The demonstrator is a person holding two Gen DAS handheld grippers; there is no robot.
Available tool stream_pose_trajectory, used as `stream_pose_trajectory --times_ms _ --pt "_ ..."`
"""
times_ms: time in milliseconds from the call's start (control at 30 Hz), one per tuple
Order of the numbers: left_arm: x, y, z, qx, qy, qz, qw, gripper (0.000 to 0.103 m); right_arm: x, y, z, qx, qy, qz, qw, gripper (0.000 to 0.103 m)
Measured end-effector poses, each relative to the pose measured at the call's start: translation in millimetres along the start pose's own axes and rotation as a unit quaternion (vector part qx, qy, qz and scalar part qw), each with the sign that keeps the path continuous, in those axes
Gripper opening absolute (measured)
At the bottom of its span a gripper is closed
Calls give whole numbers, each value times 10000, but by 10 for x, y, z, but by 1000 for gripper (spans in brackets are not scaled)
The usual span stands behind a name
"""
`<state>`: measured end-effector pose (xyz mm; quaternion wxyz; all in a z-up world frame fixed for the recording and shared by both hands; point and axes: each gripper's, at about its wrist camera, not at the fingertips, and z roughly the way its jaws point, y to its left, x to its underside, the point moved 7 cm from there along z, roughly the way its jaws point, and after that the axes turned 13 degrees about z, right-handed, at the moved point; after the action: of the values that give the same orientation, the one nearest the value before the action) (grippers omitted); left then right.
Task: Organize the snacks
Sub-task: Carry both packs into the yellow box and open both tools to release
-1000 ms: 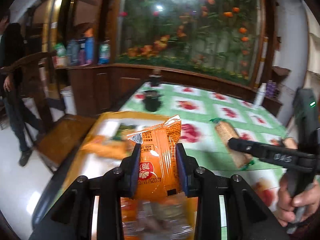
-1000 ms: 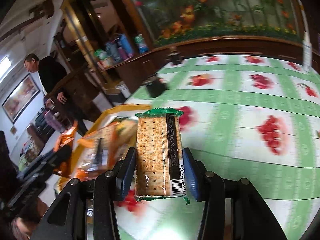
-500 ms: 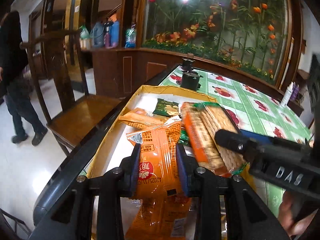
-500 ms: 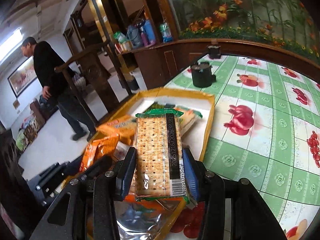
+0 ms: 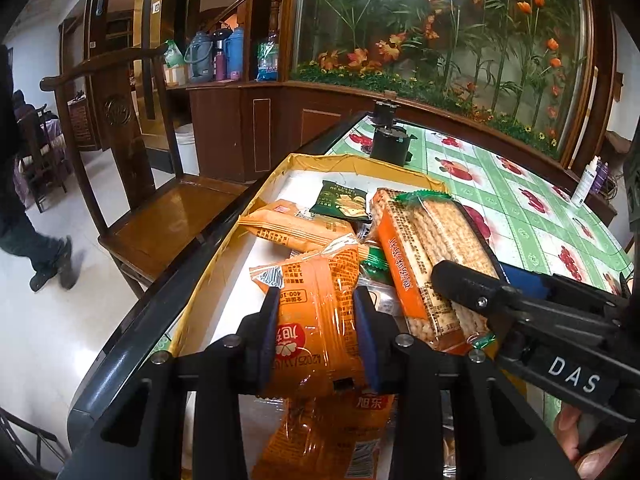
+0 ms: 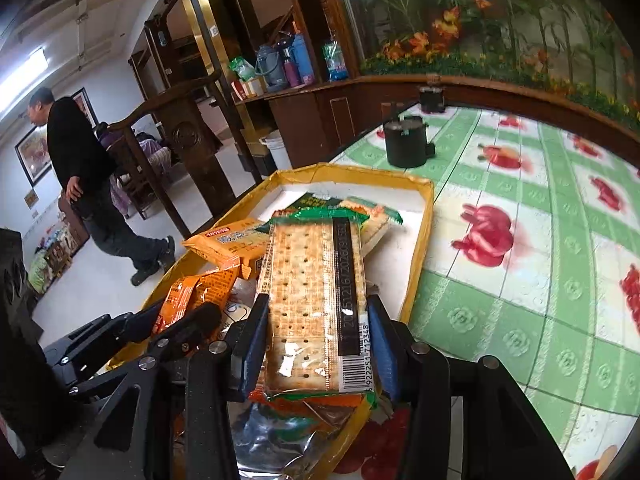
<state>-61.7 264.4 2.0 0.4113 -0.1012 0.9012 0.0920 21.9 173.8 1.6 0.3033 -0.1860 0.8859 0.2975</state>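
Green checked tablecloth (image 6: 500,320), yellow-rimmed tray (image 6: 420,248) at its left edge, chair (image 5: 160,216) beyond. Bare cloth right of tray. Left gripper (image 5: 316,332) clamped on orange packet (image 5: 316,312) over tray's near end; right gripper (image 6: 316,328) clamped on cracker pack (image 6: 312,280) over heaped snacks. Only right view: standing person (image 6: 80,168).

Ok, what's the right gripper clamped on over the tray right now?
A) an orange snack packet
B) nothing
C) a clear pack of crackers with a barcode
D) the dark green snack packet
C: the right gripper has its jaws pressed on the sides of the cracker pack, held above the yellow tray.
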Motion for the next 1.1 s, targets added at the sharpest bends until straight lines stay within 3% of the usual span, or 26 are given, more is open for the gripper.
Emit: stream_pose_trajectory --times_ms 767,1100 --pt "9 13 -15 -169 25 87 9998 38 16 -2 -16 -22 -69 -42 10000 52" --pt "57 12 -29 -268 77 46 9996 46 34 26 -31 -18 -103 -114 9999 52"
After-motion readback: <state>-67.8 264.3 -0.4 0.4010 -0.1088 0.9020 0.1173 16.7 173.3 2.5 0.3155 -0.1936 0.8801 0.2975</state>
